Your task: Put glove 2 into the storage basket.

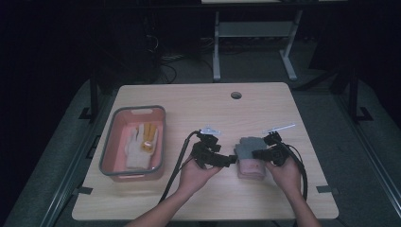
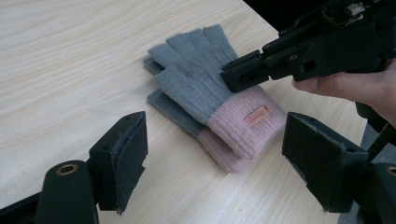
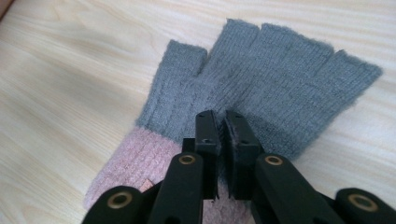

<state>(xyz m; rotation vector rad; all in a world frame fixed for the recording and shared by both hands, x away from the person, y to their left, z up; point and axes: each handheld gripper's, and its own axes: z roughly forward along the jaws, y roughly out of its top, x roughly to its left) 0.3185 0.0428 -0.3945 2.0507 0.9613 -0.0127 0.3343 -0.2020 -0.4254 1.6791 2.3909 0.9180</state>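
A pair of fingerless knit gloves (image 1: pixel 248 144), grey with pink cuffs, lies stacked on the table right of centre. In the left gripper view the gloves (image 2: pixel 196 86) lie just beyond my left gripper (image 2: pixel 215 126), whose jaws stand wide open to either side of the pink cuffs. My left gripper (image 1: pixel 230 160) sits just left of the pair. My right gripper (image 3: pixel 222 116) is shut, its tips down on the grey palm of the top glove (image 3: pixel 280 70); no fabric shows between them. It comes in from the right (image 1: pixel 256 153) and shows across from the left one (image 2: pixel 232 77).
A pink basket with a grey rim (image 1: pixel 108 142) stands at the table's left and holds a white and yellow glove (image 1: pixel 138 149). A cable hole (image 1: pixel 236 95) sits near the far edge. Bare wood table (image 1: pixel 198 109) surrounds the gloves. Cables trail back from both grippers.
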